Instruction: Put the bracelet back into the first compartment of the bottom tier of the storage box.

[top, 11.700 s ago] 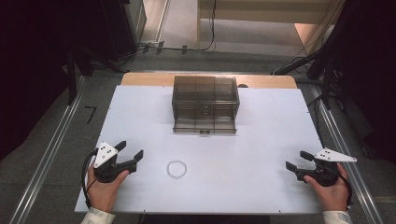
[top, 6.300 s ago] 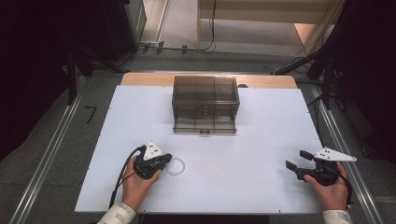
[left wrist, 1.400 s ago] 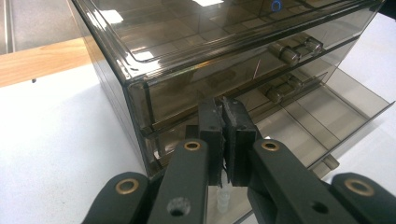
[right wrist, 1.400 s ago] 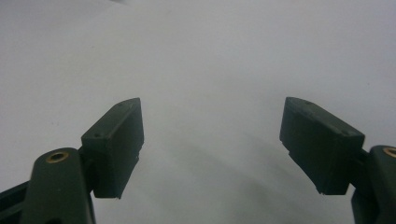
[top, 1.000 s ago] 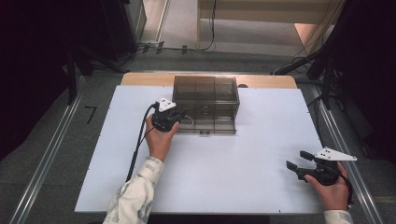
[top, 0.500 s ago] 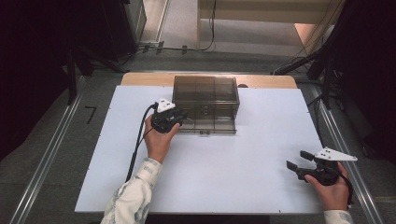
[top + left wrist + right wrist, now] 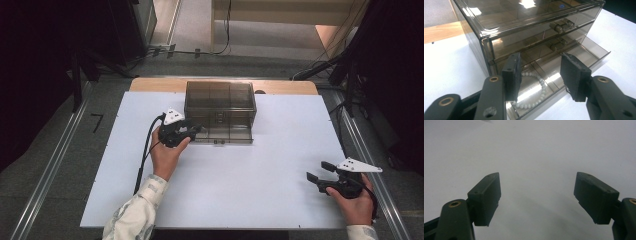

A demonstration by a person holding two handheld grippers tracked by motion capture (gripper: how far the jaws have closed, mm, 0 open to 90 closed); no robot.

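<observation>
Left gripper (image 7: 539, 75) jaws apart, empty, above bracelet (image 7: 534, 90) lying in open bottom drawer (image 7: 574, 53) of cabinet (image 7: 220, 100), right gripper (image 7: 316, 171) jaws wide, empty, over bare table (image 7: 250, 185).

Smoked drawer box (image 7: 220, 111) on white table (image 7: 250, 190)

A drawer unit (image 7: 220, 107) stood on the table (image 7: 260, 175) toward its far edge, its bottom drawer (image 7: 574, 56) pulled out toward the person. A bead bracelet (image 7: 534, 90) lay in the drawer's left compartment. The left gripper (image 7: 192, 131) sat just before the drawer's left end, above the bracelet. The right gripper (image 7: 320, 172) rested near the table's near right corner, well apart from the unit.
</observation>
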